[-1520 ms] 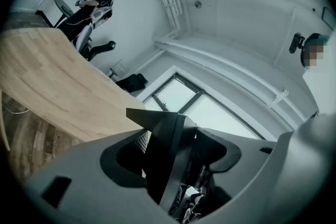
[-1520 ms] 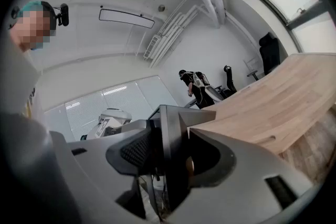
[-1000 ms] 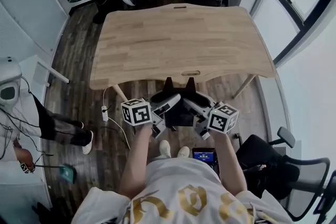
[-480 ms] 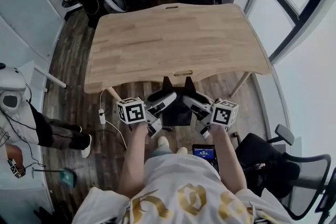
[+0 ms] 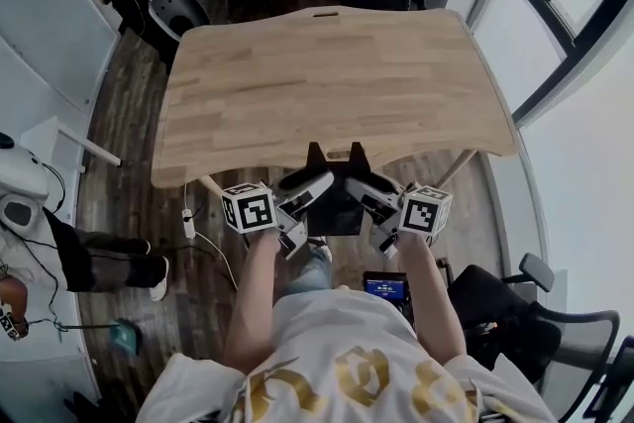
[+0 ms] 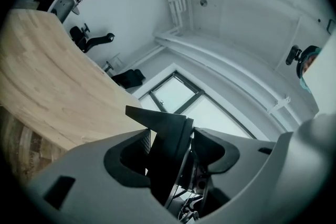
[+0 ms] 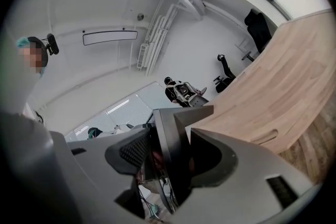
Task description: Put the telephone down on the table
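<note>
Head view: the telephone [image 5: 335, 210] hangs in the air just short of the table's [image 5: 327, 74] near edge, over the floor [image 5: 139, 114] and not yet on the wood. The left gripper [image 5: 309, 211] and right gripper [image 5: 369, 213] take it from opposite sides. My read is that the two-sided hold keeps the flat black body steady for the set-down. Two of its black points show against the table's edge. The marker cubes [image 5: 250, 209] carry square black-and-white codes and no text. The small lit screen [image 5: 384, 290] by the person's hip is too small to read. The gold print on the shirt [image 5: 357, 376] gives nothing legible.

Left gripper view: the jaws have just been closing and are clamped on the telephone's dark panel, seen edge-on between them. The tabletop runs off to the left, apart from the phone. No brand visible.

Right gripper view: the jaws are clamped on the same dark panel. The table lies to the right, with a slot near its edge. No label or writing on the phone here either.
</note>
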Available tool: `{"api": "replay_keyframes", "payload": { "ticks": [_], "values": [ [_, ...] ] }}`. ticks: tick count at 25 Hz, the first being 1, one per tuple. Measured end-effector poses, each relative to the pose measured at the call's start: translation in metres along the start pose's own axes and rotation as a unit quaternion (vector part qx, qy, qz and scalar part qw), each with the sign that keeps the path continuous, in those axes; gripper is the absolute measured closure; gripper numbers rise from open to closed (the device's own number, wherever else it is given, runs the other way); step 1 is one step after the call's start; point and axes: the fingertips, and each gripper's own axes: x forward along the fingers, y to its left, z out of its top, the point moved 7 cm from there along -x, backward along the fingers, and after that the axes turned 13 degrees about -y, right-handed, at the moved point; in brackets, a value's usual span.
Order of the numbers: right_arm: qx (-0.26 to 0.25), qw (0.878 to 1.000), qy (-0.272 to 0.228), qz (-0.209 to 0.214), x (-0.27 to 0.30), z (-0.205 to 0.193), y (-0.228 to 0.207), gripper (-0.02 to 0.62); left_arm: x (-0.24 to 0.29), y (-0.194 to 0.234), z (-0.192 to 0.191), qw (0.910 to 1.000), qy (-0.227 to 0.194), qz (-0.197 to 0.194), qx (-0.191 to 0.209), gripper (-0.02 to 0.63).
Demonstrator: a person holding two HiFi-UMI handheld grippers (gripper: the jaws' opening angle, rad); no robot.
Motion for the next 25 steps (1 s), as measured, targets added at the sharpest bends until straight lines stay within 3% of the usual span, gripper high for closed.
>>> {"api": "replay_keyframes", "payload": {
  "ticks": [5,10,25],
  "values": [
    [0.006,1.000,0.008,-0.020,0.038,0.018,-0.041,0.370,0.033,0.046,0.025,0.9998,0.007,0.001,-0.019,0.353],
    [0.015,0.999,0.010,-0.042,0.104,0.048,-0.086,0.370,0.074,0.106,0.075,0.9991,0.014,0.002,-0.040,0.353],
    [0.014,0.998,0.012,-0.067,0.241,0.097,-0.174,0.370,0.144,0.230,0.180,0.9980,0.025,-0.006,-0.057,0.353]
  ]
}}
